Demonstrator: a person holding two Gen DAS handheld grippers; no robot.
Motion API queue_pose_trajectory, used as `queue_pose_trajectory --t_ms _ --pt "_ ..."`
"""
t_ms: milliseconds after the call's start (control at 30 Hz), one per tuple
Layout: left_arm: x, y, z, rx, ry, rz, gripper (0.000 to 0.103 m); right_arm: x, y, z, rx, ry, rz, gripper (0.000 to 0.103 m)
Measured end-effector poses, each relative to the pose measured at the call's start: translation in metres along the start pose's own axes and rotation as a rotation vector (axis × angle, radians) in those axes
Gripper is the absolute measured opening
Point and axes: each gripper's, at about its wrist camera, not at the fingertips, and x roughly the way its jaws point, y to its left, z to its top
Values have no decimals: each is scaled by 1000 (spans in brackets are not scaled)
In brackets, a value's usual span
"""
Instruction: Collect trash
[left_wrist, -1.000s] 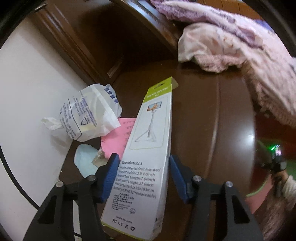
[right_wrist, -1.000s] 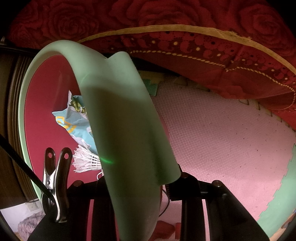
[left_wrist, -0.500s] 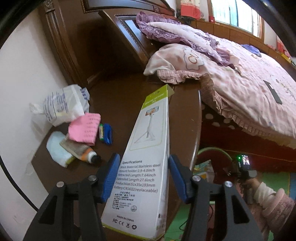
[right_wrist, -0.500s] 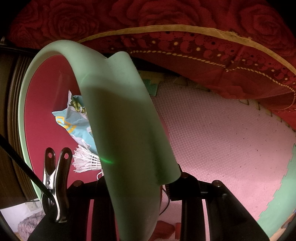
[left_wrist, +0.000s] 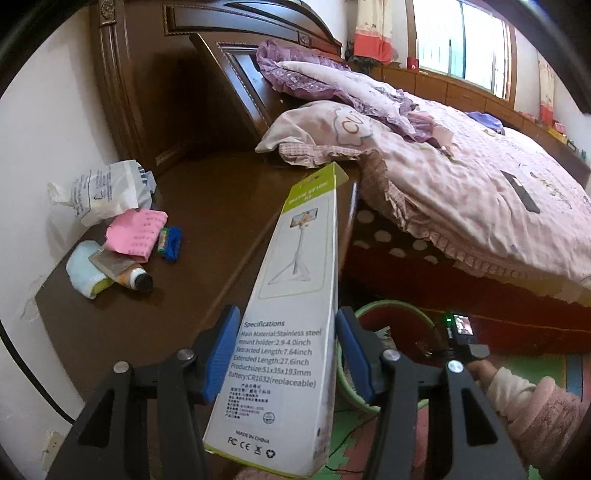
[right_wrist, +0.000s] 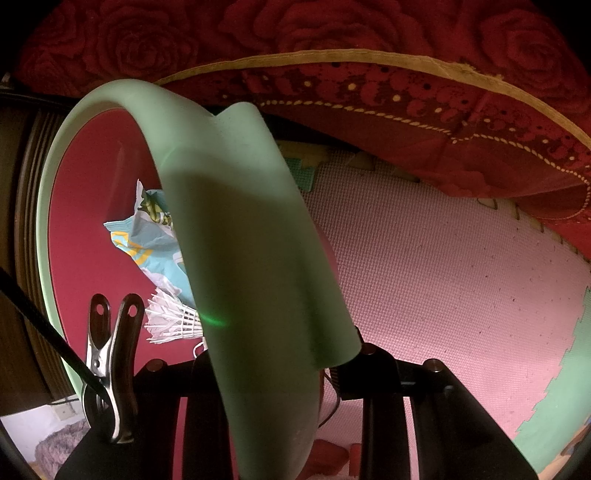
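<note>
Currently listed, with reasons for placement:

Box (left_wrist: 291, 332): long white carton with lime ends, printed with a selfie-stick tripod. Clamped between the blue pads (left_wrist: 221, 354) of the left gripper (left_wrist: 284, 354), gripped low on its length so the far end juts forward and up. It hangs off the nightstand (left_wrist: 207, 206), near the bin (left_wrist: 391, 306) on the floor; judged to be trash on its way there.

Bin: pale green rim, red inside. The right gripper (right_wrist: 273, 369) is closed on its green handle flap (right_wrist: 251, 258), presumably to hold the mouth steady and open for drops. The hand (left_wrist: 487, 373), in a pink sleeve (left_wrist: 535, 410), shows low in the left view beside the bin.

Bin contents: crumpled blue wrapper (right_wrist: 147, 240) and a white shuttlecock (right_wrist: 173, 321), both on the bottom.

Nightstand, remaining: white plastic bag (left_wrist: 107, 192), pink paper (left_wrist: 136, 236), small blue item (left_wrist: 171, 242), squeezed tube (left_wrist: 125, 273) lying on a pale blue pack (left_wrist: 83, 273), all bunched by the wall. Likely next candidates; which count as trash cannot be told.

Bed (left_wrist: 461, 192): pink quilt, not part of the job.
</note>
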Motion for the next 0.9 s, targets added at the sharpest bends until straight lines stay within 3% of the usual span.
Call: queue_pose_trajectory --t_ms 267,567,600,633,667,833,900 --pt "-2 -6 1 -31 0 -60 57 0 0 0 0 1 0 30" --pt "2 -54 -12 64 30 -147 57 0 0 0 -1 1 0 30" --pt "3 -59 -14 75 30 -150 50 0 -1 0 0 1 0 30" --pt "6 -66 -16 86 31 -165 32 0 0 0 -1 1 0 30" --pt "10 -71 -17 87 46 -173 3 0 -1 0 -1 1 0 30" --pt "56 -91 -33 69 132 -224 4 0 -1 0 -3 1 -1 30" --pt "85 -98 -49 49 215 -248 4 0 -1 0 -7 2 1 30"
